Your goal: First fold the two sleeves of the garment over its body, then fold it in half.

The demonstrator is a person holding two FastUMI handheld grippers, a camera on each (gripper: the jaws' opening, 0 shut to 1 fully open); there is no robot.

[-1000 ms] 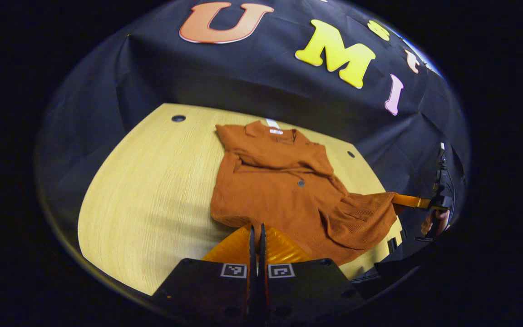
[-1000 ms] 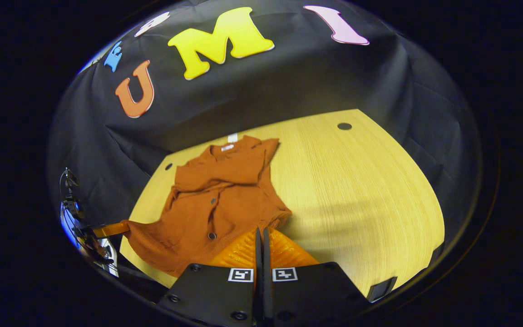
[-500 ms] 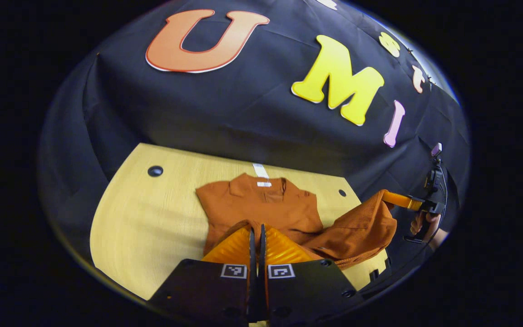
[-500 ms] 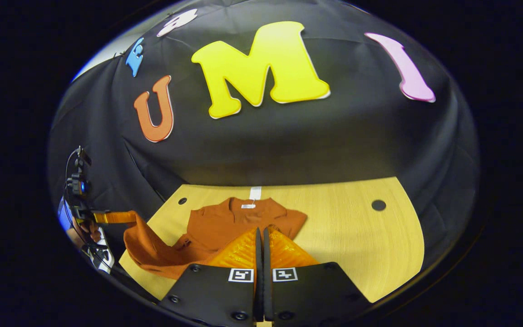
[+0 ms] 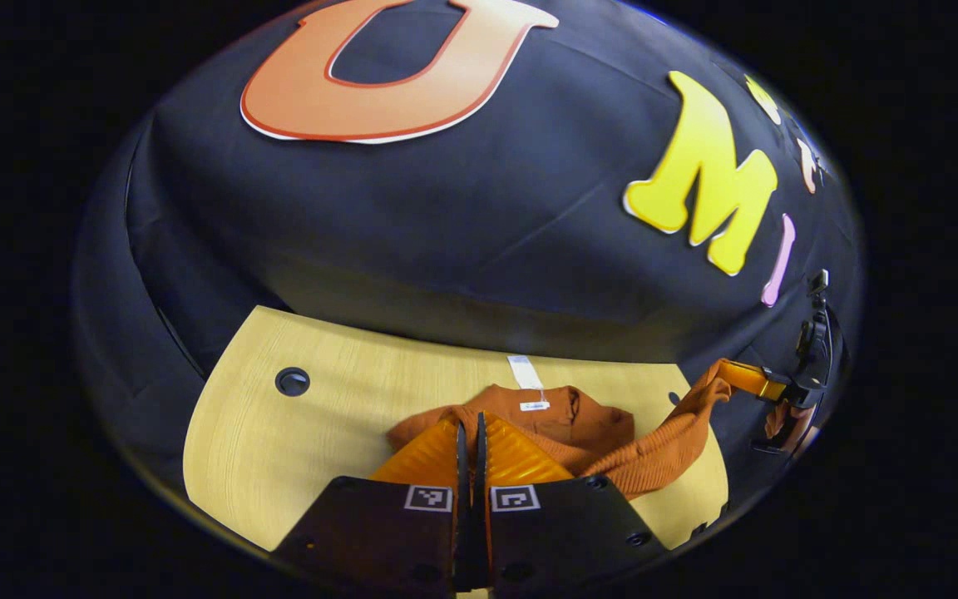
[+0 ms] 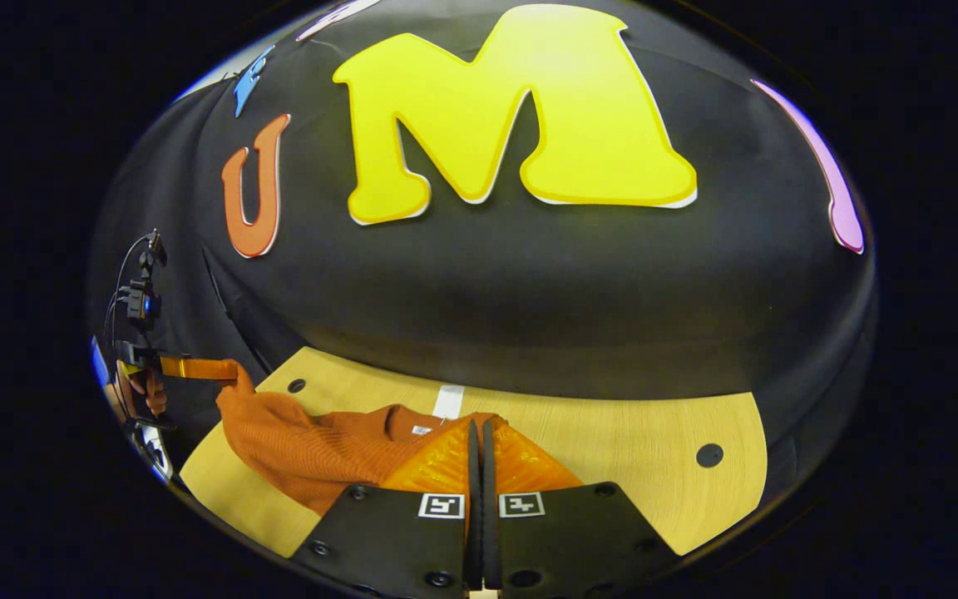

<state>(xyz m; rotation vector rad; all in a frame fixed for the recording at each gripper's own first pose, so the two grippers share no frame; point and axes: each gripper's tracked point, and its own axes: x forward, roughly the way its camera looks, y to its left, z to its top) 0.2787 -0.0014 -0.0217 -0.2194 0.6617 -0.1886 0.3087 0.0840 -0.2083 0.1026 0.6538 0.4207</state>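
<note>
Item: rust-orange garment, on the pale wooden table toward its far edge, near the black cloth wall. White neck tag at the collar, far side.

My left gripper: fingers pressed together, clenched on the garment's near hem, lifted above the collar.

My right gripper: fingers likewise together, gripping the hem; seen from the left gripper view at far right, cloth draped from it.

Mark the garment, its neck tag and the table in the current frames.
garment (image 6: pixel 304 453): right gripper view, lifted knit fabric.
neck tag (image 5: pixel 526 374): left gripper view, middle of the white tag.
table (image 6: pixel 629 449): right gripper view, bare wood top.
</note>
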